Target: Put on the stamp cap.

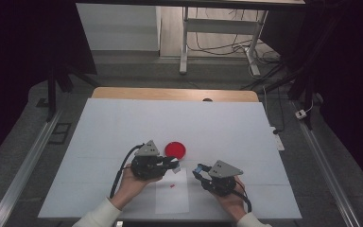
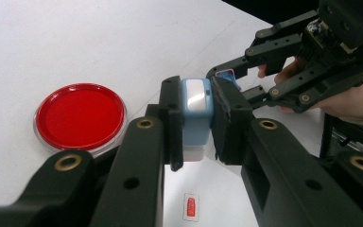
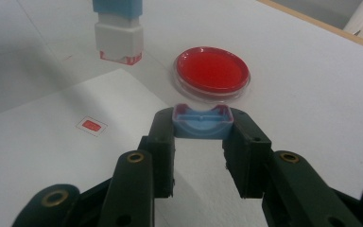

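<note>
While clamped, blue-and-white stamp (image 2: 197,116), red-edged base.

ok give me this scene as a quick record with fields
left gripper: jaws shut on the stamp, held above the table
right gripper: jaws shut on the cap
stamp: blue top, white body, red-edged face pointing down
cap: blue, red along its rim
ink pad: round, red, open, on the table beyond the paper
paper: flat, bearing one small red print
table: white
</note>
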